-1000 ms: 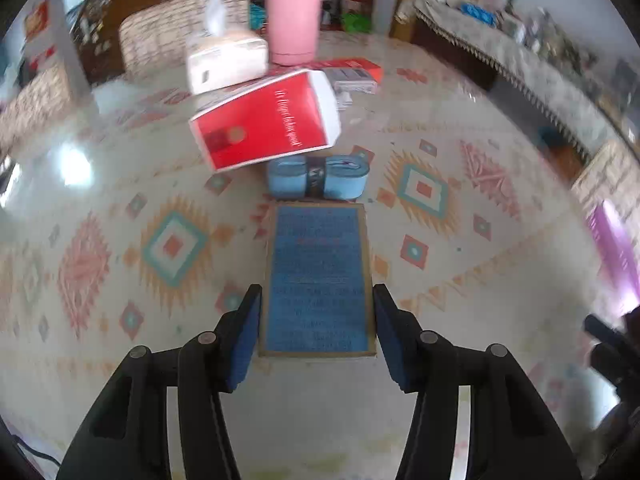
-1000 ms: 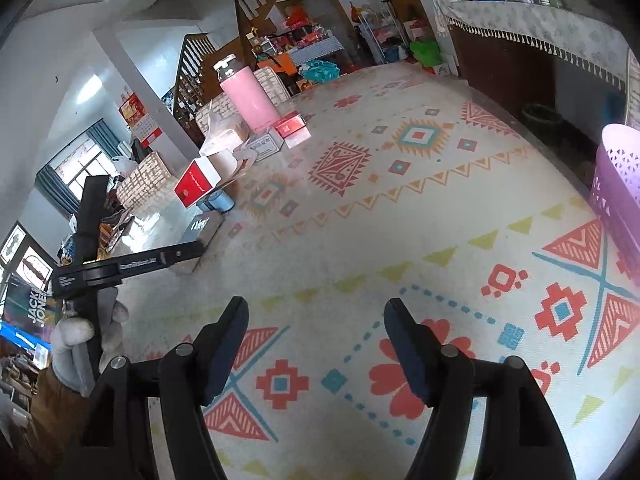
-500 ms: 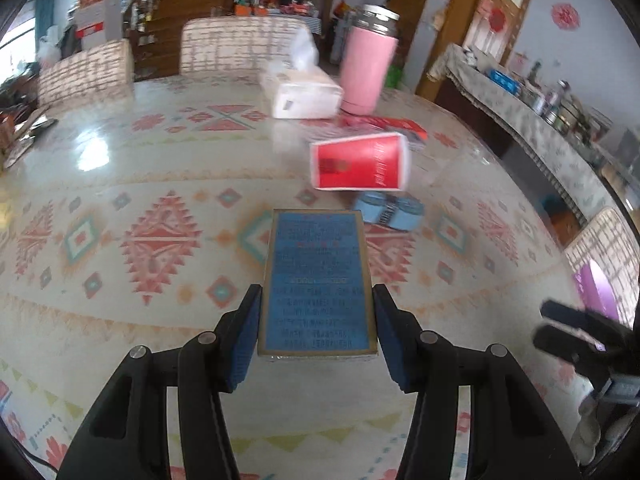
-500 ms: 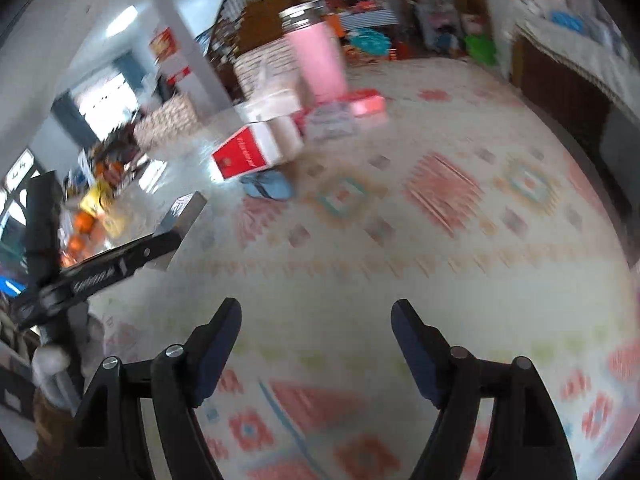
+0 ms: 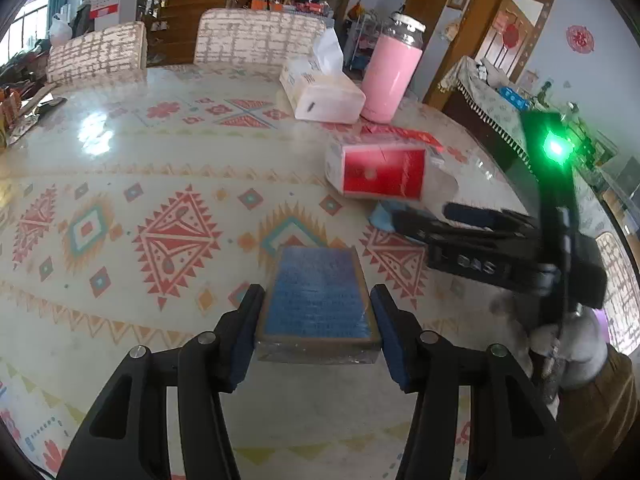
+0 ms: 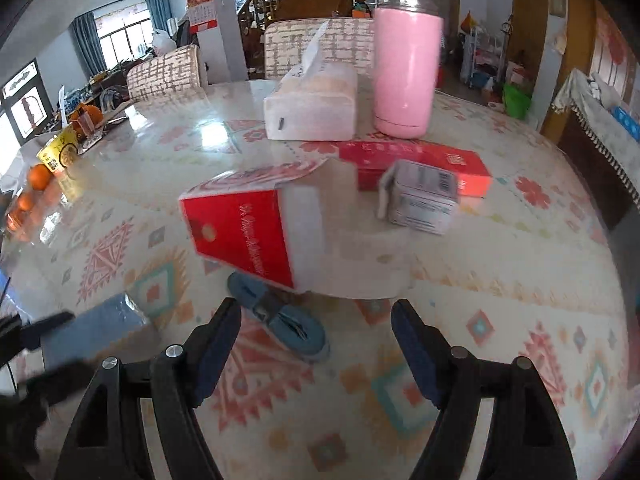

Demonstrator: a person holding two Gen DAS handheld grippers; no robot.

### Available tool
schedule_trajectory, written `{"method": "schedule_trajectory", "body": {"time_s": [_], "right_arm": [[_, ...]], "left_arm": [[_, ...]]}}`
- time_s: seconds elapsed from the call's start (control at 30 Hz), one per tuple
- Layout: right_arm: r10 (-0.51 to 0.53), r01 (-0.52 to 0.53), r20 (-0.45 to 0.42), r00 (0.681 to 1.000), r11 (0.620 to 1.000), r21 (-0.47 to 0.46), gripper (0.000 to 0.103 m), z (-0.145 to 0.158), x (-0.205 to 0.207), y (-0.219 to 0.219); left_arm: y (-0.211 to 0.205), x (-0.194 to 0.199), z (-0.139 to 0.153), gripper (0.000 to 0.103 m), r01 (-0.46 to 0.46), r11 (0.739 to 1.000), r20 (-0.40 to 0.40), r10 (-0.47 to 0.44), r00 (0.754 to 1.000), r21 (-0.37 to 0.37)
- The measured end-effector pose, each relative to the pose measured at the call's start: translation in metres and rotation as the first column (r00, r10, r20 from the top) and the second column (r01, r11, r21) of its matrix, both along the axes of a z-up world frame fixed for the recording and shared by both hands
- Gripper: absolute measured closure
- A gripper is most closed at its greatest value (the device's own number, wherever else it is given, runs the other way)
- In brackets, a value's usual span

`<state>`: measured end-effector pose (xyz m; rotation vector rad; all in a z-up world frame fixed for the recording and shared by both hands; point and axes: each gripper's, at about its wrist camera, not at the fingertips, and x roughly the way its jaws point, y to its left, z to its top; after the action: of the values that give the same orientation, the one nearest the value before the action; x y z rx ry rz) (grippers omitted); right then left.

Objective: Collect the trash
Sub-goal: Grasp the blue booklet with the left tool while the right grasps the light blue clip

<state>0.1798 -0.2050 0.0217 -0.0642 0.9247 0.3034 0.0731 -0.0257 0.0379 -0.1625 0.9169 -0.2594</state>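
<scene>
Blue-faced flat box (image 5: 318,300) — tan-edged, plastic-wrapped

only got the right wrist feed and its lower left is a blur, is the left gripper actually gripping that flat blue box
observer: yes. In the left wrist view the left gripper is shut on the flat blue box with brown edges, one pad against each long side.
operator: anything lit on my own tool, can't see its body
observer: a green light glows on the upright part of the right gripper, well behind its fingers.
</scene>
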Motion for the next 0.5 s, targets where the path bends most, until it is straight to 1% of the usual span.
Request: {"method": "schedule_trajectory", "body": {"time_s": [0.03,0.07,0.1,0.13,0.17,0.27,0.33,0.4,0.43,0.47,0.5], "right_arm": [[0.003,-0.003,0.002,1.0,1.0,-0.008,0.028,-0.001,0.002,0.003],[0.011,-0.011,0.007,1.0,1.0,-0.017,0.043,-0.003,0.002,0.006],[0.023,-0.023,-0.002,1.0,0.999,-0.024,0.066,-0.005,0.003,0.009],[0.029,-0.029,-0.014,0.999,0.999,-0.026,0.073,-0.007,0.002,0.011],[0.025,-0.025,-0.001,1.0,0.999,-0.036,0.086,-0.006,-0.001,0.012],[0.01,-0.01,-0.031,0.999,1.0,0.009,0.086,-0.005,-0.009,0.004],[-0.006,0.007,-0.044,0.999,0.999,0.033,0.086,-0.003,-0.019,-0.004],[-0.03,0.033,-0.065,0.997,0.998,0.047,0.086,-0.001,-0.034,-0.015],[-0.038,0.042,-0.069,0.997,0.998,0.053,0.086,0.0,-0.041,-0.019],[-0.047,0.051,-0.069,0.997,0.997,0.058,0.086,0.003,-0.05,-0.025],[-0.059,0.063,-0.069,0.996,0.996,0.057,0.086,0.005,-0.06,-0.029]], "left_arm": [[0.0,0.001,-0.001,0.05,0.001,1.0,-0.005,-0.001,1.0,-0.001],[0.001,0.001,-0.002,0.05,0.0,1.0,-0.012,0.0,1.0,-0.004],[0.001,0.002,-0.003,0.05,-0.001,1.0,-0.02,0.001,1.0,-0.008],[0.002,0.003,-0.005,0.05,-0.004,1.0,-0.029,0.004,1.0,-0.011],[0.002,0.004,-0.007,0.05,-0.005,1.0,-0.036,0.005,0.999,-0.011],[-0.001,0.006,-0.013,0.049,0.002,1.0,-0.057,-0.002,0.998,-0.001],[-0.003,0.006,-0.015,0.049,0.008,1.0,-0.057,-0.007,0.998,0.009],[-0.006,0.006,-0.017,0.044,0.017,1.0,-0.064,-0.015,0.998,0.017],[-0.007,0.007,-0.019,0.04,0.025,1.0,-0.074,-0.023,0.997,0.017],[-0.008,0.007,-0.021,0.037,0.029,0.999,-0.082,-0.027,0.996,0.019],[-0.01,0.008,-0.023,0.037,0.032,0.999,-0.09,-0.029,0.995,0.025]]}}
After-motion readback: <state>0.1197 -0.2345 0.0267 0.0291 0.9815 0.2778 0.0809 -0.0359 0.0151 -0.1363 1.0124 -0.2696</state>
